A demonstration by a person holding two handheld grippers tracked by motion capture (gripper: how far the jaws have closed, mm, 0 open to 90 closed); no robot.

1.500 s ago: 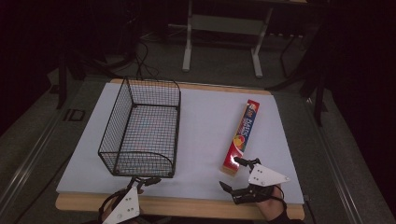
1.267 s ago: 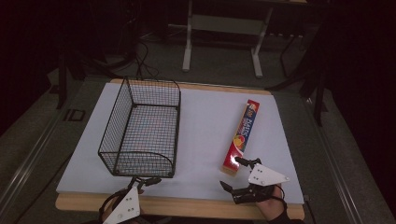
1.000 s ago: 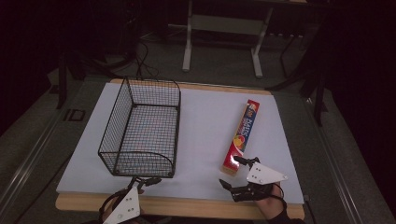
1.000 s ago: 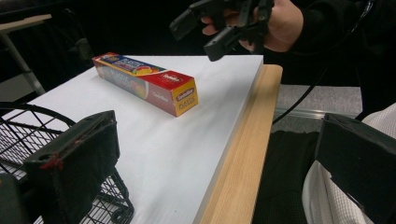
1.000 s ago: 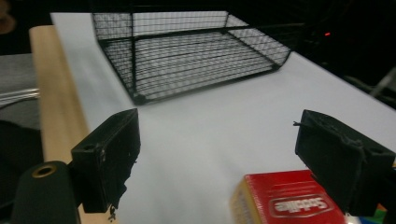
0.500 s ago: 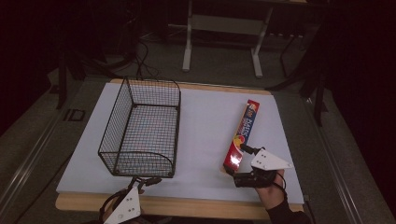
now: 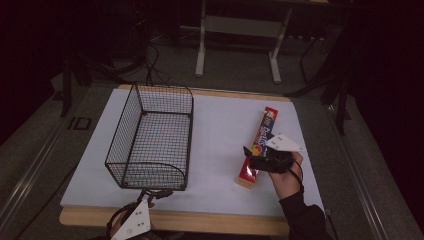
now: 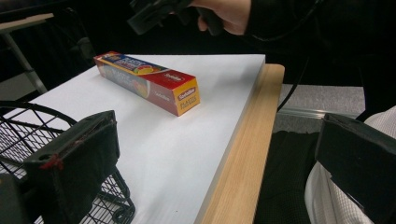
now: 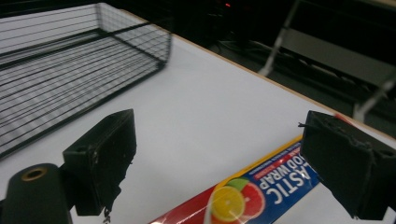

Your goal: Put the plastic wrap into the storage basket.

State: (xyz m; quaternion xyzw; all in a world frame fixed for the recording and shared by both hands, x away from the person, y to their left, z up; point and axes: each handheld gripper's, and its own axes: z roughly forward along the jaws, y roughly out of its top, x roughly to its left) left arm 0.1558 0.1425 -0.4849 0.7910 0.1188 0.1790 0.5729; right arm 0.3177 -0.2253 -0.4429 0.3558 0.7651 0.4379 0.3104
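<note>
Long red and yellow plastic-wrap carton [image 7: 260, 147] lies flat on the white table sheet [image 7: 220, 130], right of centre, its long axis running away from the person. Right gripper [image 7: 248, 152] hovers over the carton's near half, held by the person's right hand [image 7: 286, 172], grey plate on top. In the right gripper view both black jaws stand wide apart with nothing between the pads; carton [image 9: 252, 196] sits below and between them, closer to the right-hand jaw; cannot tell whether it is touched. Black wire mesh basket [image 7: 152, 137] stands upright on the sheet's left side, well apart from the carton. Left gripper [image 7: 156, 193] sits at the near wooden table edge [image 7: 200, 220], just beside the basket's near end; in the left gripper view its jaws are wide apart, holding nothing, the carton [image 8: 147, 81] far ahead.
</note>
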